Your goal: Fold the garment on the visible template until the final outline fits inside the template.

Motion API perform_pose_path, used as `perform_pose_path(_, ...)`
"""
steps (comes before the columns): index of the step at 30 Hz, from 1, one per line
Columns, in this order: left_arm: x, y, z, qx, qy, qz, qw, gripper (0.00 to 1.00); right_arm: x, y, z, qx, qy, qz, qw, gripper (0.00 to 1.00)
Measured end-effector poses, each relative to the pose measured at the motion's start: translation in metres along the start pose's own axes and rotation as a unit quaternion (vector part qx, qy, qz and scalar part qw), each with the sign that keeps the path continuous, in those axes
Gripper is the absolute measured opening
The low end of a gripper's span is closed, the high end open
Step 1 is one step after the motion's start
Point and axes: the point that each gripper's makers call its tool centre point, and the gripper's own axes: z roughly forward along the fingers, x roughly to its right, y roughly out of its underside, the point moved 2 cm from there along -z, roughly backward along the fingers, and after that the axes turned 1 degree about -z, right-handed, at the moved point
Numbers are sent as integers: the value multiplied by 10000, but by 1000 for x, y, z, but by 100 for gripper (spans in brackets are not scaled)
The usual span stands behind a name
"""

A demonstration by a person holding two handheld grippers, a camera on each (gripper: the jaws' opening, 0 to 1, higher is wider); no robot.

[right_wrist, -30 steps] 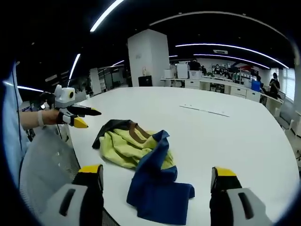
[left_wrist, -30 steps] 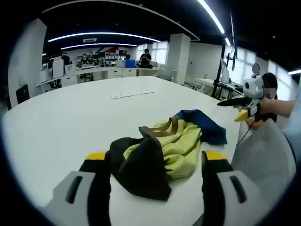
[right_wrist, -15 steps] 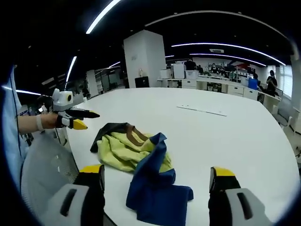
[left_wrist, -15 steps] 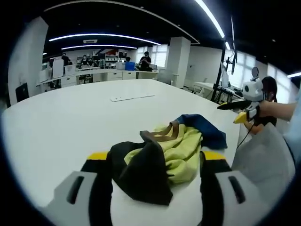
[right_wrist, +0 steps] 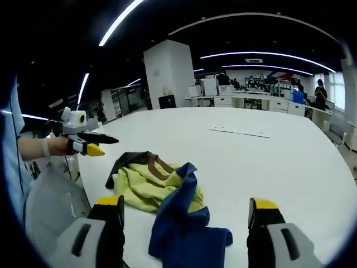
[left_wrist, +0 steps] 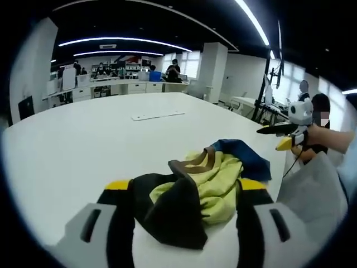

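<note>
A crumpled garment lies near the edge of a white table (left_wrist: 83, 139). It is yellow-green in the middle (left_wrist: 217, 178), with a black part (left_wrist: 175, 215), a brown band and a blue part (left_wrist: 245, 156). My left gripper (left_wrist: 187, 192) is open, its jaws standing either side of the black end. My right gripper (right_wrist: 187, 212) is open too, with the blue end (right_wrist: 184, 234) between its jaws. In the left gripper view the right gripper (left_wrist: 287, 131) hangs off the table's edge at the right. In the right gripper view the left gripper (right_wrist: 89, 139) hovers at the left.
A thin white strip (left_wrist: 157, 114) lies flat farther out on the table (right_wrist: 290, 162), also seen as a strip (right_wrist: 240, 132) in the right gripper view. Desks, a white pillar (right_wrist: 167, 72) and several people stand in the office behind. A pale sleeve (left_wrist: 312, 190) is near the table's edge.
Both views have shifted slightly; the garment sits a little lower and nearer in each. The garment itself lies as before, and both grippers stay open.
</note>
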Motion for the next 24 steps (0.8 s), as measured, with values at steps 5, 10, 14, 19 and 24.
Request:
perform_pose_path(5,0,1,3,-49,8,8,10000,69,1,3,3,-27,-46,88,9999,92)
perform_pose_path(10,1,3,7,-84,53,60,9999,68,1,3,5,-64,-84,94,9999,91)
perform_pose_path(14,1,2,9,-46,63,135,9999,68,3,1,7,-106,-82,57,9999,90)
perform_pose_path(19,1,-2,8,40,65,142,9999,67,3,1,6,-149,-79,61,9998,89)
perform_pose_path(24,0,-2,7,49,71,144,9999,66,3,1,4,-144,-67,58,9999,89)
